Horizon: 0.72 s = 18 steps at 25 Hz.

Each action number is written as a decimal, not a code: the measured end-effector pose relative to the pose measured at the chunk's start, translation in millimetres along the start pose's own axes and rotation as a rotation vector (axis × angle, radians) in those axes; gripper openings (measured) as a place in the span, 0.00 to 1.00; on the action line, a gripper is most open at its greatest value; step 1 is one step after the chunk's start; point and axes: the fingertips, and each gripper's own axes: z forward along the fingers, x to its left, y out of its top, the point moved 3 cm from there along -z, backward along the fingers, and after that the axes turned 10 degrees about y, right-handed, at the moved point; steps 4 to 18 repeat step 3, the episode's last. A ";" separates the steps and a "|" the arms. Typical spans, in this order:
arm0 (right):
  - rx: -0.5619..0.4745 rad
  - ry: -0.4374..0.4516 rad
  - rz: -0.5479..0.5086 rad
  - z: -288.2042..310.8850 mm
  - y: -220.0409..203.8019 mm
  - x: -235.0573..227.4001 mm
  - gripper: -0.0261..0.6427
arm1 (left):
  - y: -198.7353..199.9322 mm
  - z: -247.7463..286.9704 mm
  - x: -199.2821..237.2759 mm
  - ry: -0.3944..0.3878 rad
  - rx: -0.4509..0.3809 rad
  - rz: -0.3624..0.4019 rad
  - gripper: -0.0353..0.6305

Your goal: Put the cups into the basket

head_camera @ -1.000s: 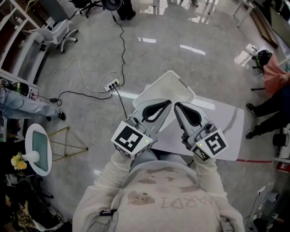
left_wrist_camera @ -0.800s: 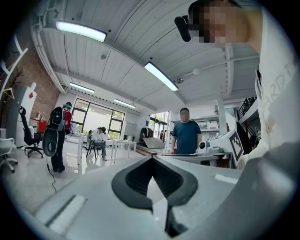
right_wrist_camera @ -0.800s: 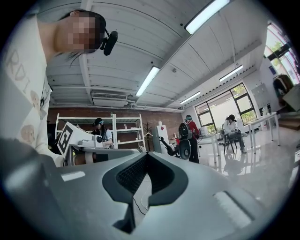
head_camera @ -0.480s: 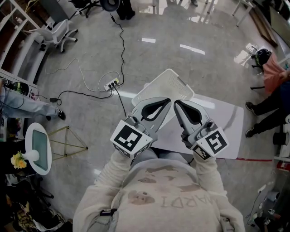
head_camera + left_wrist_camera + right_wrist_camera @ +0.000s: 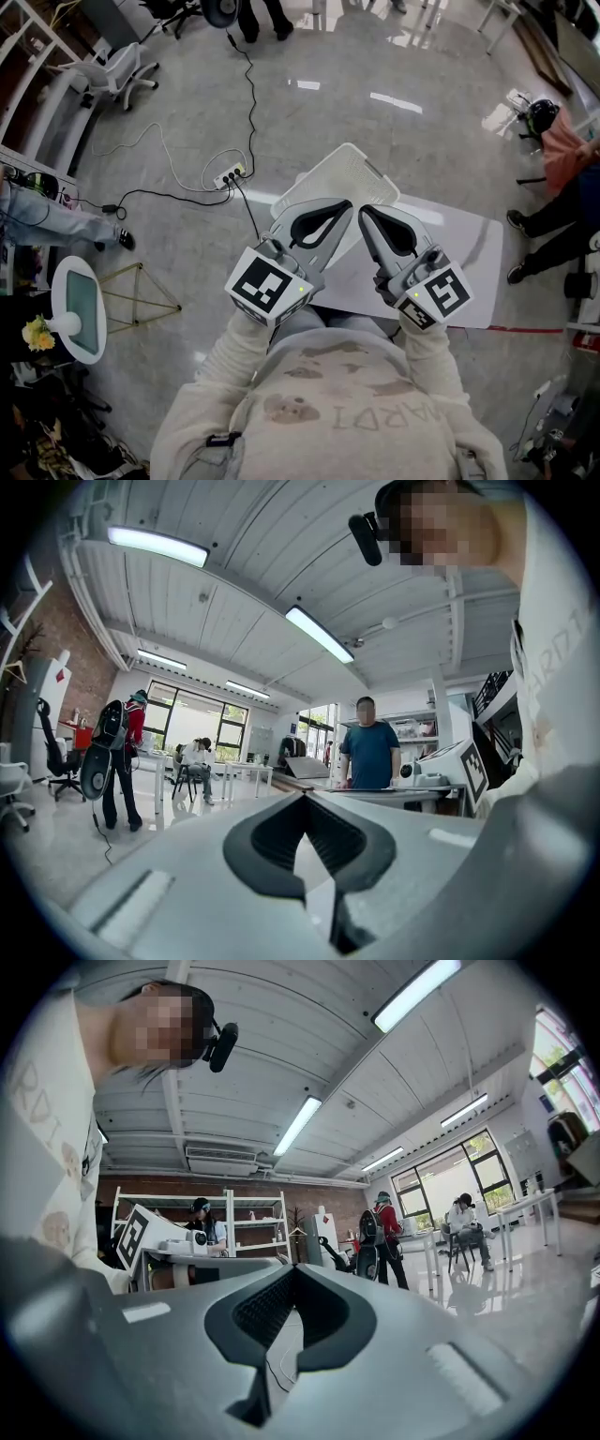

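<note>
Left gripper [image 5: 345,208] and right gripper [image 5: 366,214], both closed on nothing, point side by side at the basket [image 5: 356,173] just ahead.

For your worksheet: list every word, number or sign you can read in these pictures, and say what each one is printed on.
"ARDI": on the chest of the sweatshirt, upside down in the head view; any letters before it are unclear.
Marker cubes: black-and-white square patterns only, no letters.
Nothing else is readable.

Left gripper [image 5: 345,210] drifted slightly leftward (tiny shift); bystander legs [image 5: 250,19] stepped apart.
</note>
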 end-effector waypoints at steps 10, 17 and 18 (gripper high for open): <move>0.000 -0.002 -0.003 0.3 0.4 -0.8 0.08 | 2.0 -0.3 0.9 0.000 0.002 0.007 0.06; 0.000 -0.002 -0.003 0.3 0.4 -0.8 0.08 | 2.0 -0.3 0.9 0.000 0.002 0.007 0.06; 0.000 -0.002 -0.003 0.3 0.4 -0.8 0.08 | 2.0 -0.3 0.9 0.000 0.002 0.007 0.06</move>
